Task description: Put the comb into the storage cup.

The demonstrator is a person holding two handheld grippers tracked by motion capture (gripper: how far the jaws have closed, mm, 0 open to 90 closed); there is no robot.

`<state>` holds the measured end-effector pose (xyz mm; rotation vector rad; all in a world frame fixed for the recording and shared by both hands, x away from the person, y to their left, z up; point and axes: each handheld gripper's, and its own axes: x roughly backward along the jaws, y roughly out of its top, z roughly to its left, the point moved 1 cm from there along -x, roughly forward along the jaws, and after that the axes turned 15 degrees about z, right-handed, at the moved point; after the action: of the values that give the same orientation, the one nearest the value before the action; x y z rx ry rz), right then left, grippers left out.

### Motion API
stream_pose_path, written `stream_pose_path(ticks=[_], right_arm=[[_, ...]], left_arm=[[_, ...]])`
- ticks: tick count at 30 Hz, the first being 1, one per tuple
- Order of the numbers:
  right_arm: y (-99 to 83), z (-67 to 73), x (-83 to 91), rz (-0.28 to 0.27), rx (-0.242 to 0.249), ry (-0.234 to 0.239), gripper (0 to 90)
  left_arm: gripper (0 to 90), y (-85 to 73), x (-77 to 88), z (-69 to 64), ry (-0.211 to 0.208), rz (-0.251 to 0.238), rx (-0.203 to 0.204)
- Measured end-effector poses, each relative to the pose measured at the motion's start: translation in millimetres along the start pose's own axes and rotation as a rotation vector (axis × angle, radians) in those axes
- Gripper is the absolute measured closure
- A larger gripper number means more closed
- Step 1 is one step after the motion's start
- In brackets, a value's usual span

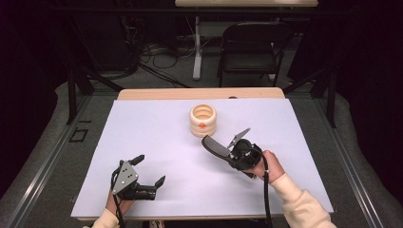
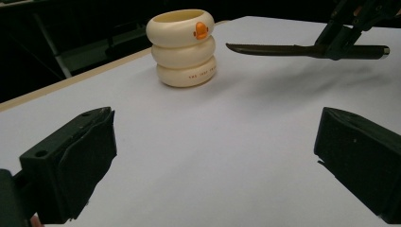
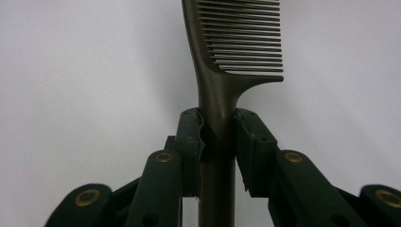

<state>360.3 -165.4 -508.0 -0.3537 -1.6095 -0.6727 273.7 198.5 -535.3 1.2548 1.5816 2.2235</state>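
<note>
A dark comb (image 3: 222,71) is being pinched by its handle in the right hand-held gripper (image 1: 236,151), above the counter (image 1: 157,137). The left hand-held gripper (image 1: 149,171) is being held spread wide with nothing in it, near the front edge. A cream ring-shaped cup (image 1: 203,120) is being left standing toward the back edge.

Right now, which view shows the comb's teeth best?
The right gripper view: the comb shows teeth clearly, its handle clamped by the right gripper. The high view shows it small, the left gripper view edge-on.

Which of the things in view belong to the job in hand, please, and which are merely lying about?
In the job:
comb, clamped in the right tongs
cream ringed pot, which the comb points toward

Just about:
left tongs, open and empty
folding chair
floor cables
</note>
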Motion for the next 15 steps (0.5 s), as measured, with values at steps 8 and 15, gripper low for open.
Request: stream_pose_path(ticks=[8, 15], right_arm=[[-3.4, -3.6, 3.1, -0.028, -0.009, 0.0, 72.4], [-7.2, -7.8, 5.0, -0.046, -0.022, -0.001, 72.3]], left_arm=[[0.0, 0.0, 0.0, 0.0, 0.0, 0.0, -0.001], [0.0, 0.0, 0.0, 0.0, 0.001, 0.0, -0.001]])
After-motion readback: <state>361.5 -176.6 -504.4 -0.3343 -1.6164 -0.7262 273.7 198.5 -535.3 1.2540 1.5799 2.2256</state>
